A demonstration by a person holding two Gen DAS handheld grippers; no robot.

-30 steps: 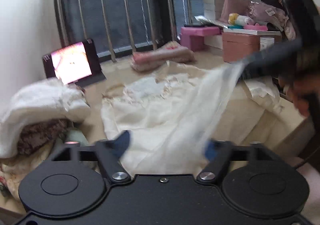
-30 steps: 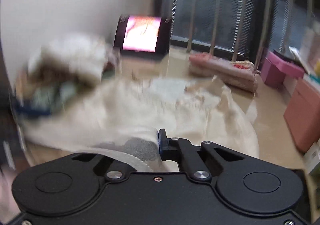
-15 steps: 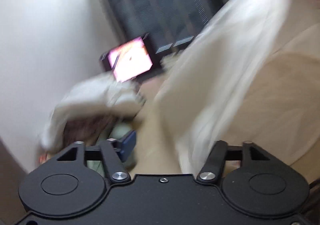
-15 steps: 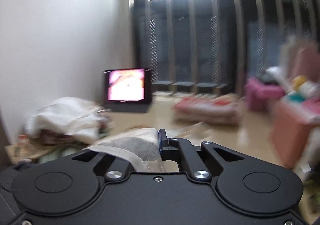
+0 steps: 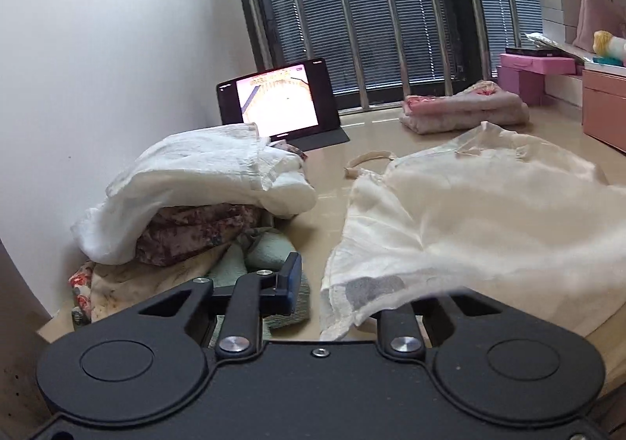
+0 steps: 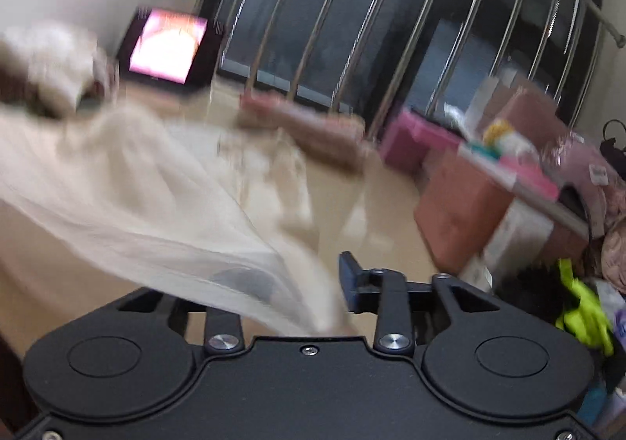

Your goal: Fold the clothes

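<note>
My left gripper (image 5: 344, 283) is closing: the blue-padded finger (image 5: 292, 279) on its left side stands bare, clear of any fabric, and the other finger is hidden under the hem of the cream garment (image 5: 469, 213) that drapes over it. I cannot see whether that hem lies between the pads, and nothing is pinched yet.

My right gripper (image 6: 301, 291) is opening. The same cream garment (image 6: 164, 205) lies over its left finger, where a grey patch shows through the sheer cloth, while the blue-padded right finger (image 6: 350, 281) stands free of it with a gap between them. The picture there is smeared, so I cannot tell more of the contact.

The cream garment is spread on the beige floor (image 5: 332, 181). Just left of it sits a heap of clothes (image 5: 187, 205) topped by a white piece; beyond that heap a lit tablet (image 5: 279, 103) stands propped. Beyond the garment, a folded pink bundle (image 5: 461, 109) lies before the barred window (image 5: 391, 9).
</note>
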